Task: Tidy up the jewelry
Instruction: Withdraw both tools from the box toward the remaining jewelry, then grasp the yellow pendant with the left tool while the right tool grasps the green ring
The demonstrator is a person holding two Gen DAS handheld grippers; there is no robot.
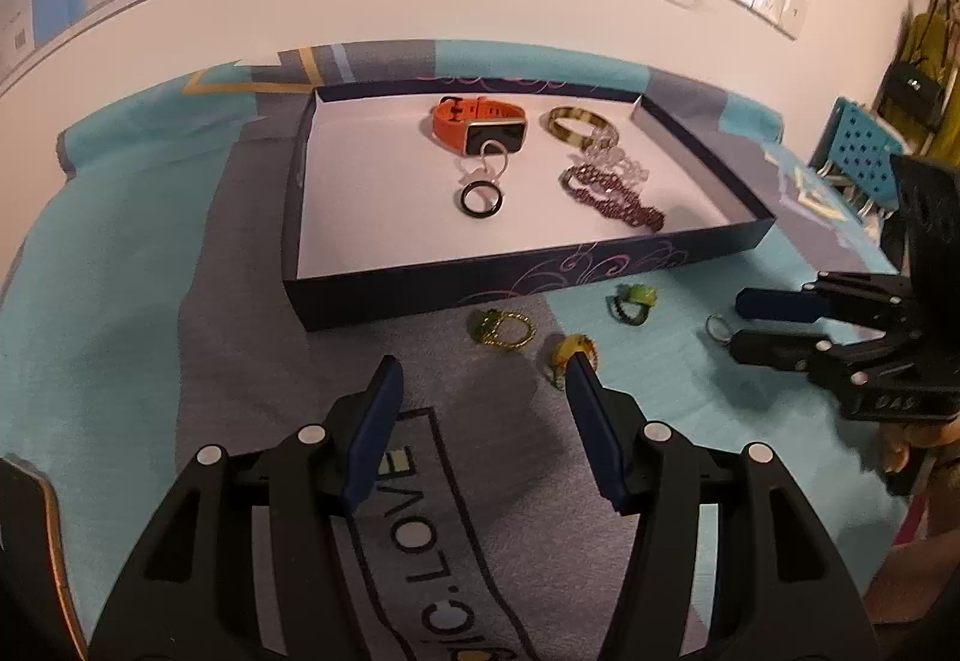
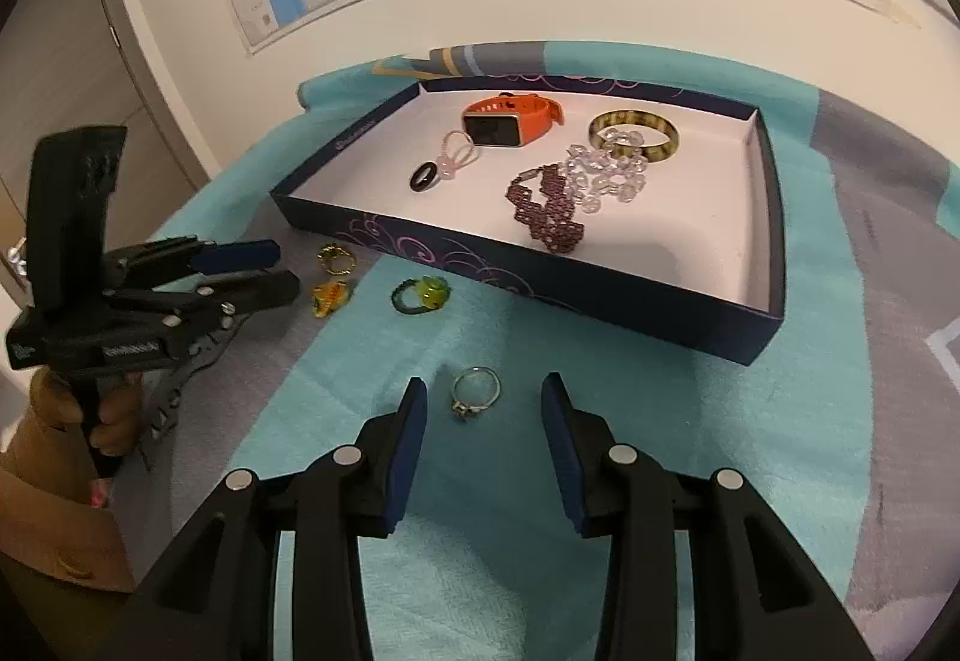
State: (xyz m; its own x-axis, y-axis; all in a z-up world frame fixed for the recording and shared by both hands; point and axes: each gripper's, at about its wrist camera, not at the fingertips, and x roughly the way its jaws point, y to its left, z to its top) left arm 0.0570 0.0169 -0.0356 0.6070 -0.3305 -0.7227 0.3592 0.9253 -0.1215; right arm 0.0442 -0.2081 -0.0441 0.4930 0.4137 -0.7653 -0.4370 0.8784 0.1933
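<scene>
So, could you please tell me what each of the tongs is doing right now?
Left tongs: open, empty.
Right tongs: open, silver ring between them, not gripped.

Open cloth [image 2: 690, 421] ahead of both hand-held grippers, clear to the box's near wall [image 1: 480, 289]. Low wall, passable from above only. Left half of the box floor [image 1: 372, 199] bare; right half crowded with watch [image 1: 480, 124], bangle [image 1: 576, 124] and beaded bracelets [image 1: 612, 193]. Three small rings [image 1: 507, 331] scattered just before the wall. Silver ring [image 2: 475, 391] lying free between the right hand-held gripper's [image 2: 483, 391] parted jaws, untouched.
</scene>
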